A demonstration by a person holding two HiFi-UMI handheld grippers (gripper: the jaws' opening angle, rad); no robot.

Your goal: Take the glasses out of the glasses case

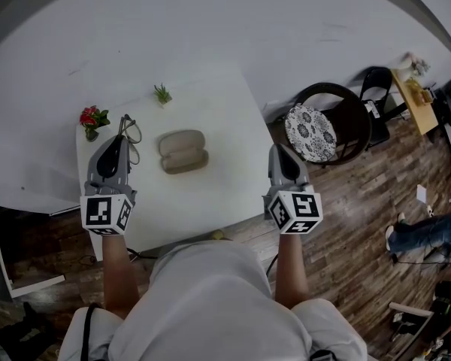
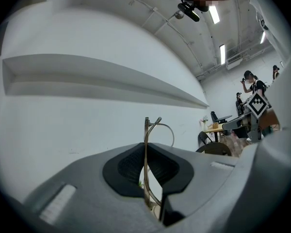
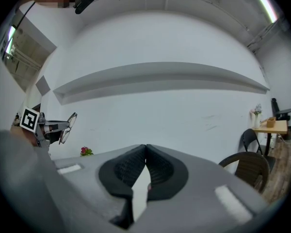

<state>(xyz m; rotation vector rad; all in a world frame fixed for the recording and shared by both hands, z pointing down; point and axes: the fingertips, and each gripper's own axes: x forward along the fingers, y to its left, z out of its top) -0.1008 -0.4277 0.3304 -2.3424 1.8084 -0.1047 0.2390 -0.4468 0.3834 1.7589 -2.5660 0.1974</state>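
The glasses [image 1: 133, 135] were pinched in our left tongs [image 2: 146, 171], held left of the glasses case [image 1: 183, 151] to clear it, while our right tongs [image 3: 145, 165] were pressed together, empty.

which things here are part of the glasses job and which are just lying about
Job: glasses, clamped in the left gripper; glasses case on the table; right gripper, shut on nothing.
Lying about: red flowers, small green plant, chair.
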